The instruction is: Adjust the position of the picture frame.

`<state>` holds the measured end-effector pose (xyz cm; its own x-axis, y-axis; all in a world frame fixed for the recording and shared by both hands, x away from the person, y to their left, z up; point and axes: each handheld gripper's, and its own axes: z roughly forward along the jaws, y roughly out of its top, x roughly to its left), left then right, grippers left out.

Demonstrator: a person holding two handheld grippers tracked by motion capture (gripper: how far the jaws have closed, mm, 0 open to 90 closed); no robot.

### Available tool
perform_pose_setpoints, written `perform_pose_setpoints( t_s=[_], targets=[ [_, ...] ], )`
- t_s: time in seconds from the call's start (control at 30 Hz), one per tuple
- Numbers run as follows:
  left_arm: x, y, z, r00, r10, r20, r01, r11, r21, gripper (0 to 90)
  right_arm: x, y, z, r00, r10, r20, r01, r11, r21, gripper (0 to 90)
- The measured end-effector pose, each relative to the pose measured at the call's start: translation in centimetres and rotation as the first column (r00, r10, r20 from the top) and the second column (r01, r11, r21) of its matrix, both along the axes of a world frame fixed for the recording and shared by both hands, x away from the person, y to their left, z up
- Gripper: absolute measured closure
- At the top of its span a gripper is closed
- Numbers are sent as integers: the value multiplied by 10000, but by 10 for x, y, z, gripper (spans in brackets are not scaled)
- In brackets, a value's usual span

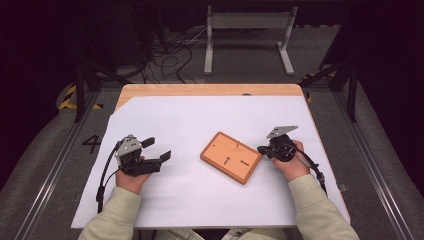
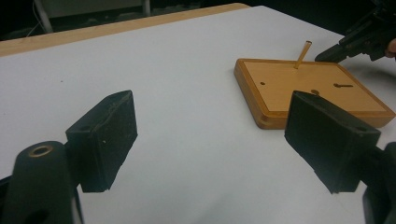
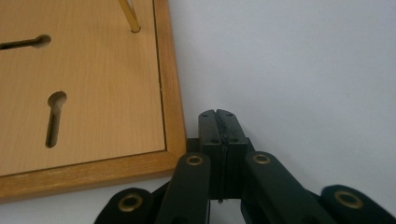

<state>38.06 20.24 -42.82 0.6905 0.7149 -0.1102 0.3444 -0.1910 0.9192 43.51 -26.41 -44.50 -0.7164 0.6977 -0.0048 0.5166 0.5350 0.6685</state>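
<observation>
A wooden board (image 1: 231,157) with a raised rim is seen lying flat near the middle of the white sheet (image 1: 200,120), turned diagonally so that its long axis runs from far left to near right. Two keyhole slots (image 3: 53,119) are cut into its face, and a thin wooden peg (image 2: 302,53) is seen standing tilted in a hole near the board's right corner. The right gripper (image 3: 218,122) is held just beside the board's right edge, its jaws pressed together with nothing between them. The left gripper (image 1: 154,150) is held well apart from the board at the left, its jaws spread wide and empty. If the board is to be nudged or steadied, the closed tips should be brought squarely against the rim, low on the edge, so that the peg is not struck and the board is not spun.
</observation>
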Motion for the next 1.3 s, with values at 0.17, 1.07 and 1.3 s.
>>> perform_pose_setpoints(
  t_s=[0.17, 1.07, 1.3],
  targets=[
    [-1, 0, 1, 10000, 33, 22, -33, 10000, -16, 172, -12, 11, 2, 9949, 902, -442, -904, 9959, -26, 900],
    [15, -7, 4, 9870, 500, -1529, -397, 9968, 695, 896, -57, 121, -2, 9174, 3965, -345, -3976, 9168, -360, 900],
    [38, -19, 7, 9725, 820, -2180, -686, 9953, 680, 898, -57, 94, 12, 9518, 3068, -35, -3068, 9516, -200, 900]
  ],
)
